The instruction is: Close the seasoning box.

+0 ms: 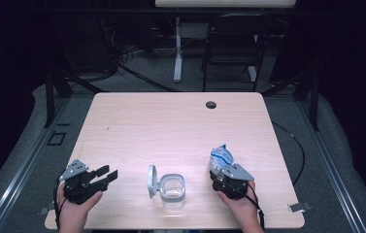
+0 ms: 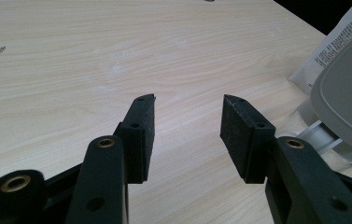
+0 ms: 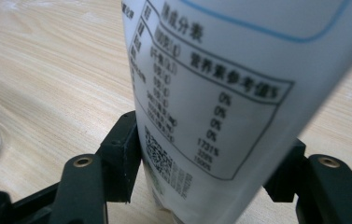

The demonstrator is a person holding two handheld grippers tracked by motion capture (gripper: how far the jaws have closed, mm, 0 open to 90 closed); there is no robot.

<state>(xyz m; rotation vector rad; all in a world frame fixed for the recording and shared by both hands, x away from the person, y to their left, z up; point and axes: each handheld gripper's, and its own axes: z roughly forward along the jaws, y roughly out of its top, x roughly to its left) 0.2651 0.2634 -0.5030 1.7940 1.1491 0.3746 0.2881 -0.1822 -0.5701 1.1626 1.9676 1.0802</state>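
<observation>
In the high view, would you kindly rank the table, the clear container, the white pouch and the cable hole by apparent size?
1. Table, by far the largest.
2. Clear container with its open lid.
3. White pouch, which looks close to the container; the right gripper hides its lower part, so this order is unsure.
4. Cable hole, smallest.

Left tool (image 1: 104, 175): black body, grey three-cornered plate on top, black cable trailing, brass-ringed screw holes, ribbed black pads (image 2: 142, 135). Right tool (image 1: 221, 175): same black build, grey plate, black cable. Hands bare, no sleeves.
</observation>
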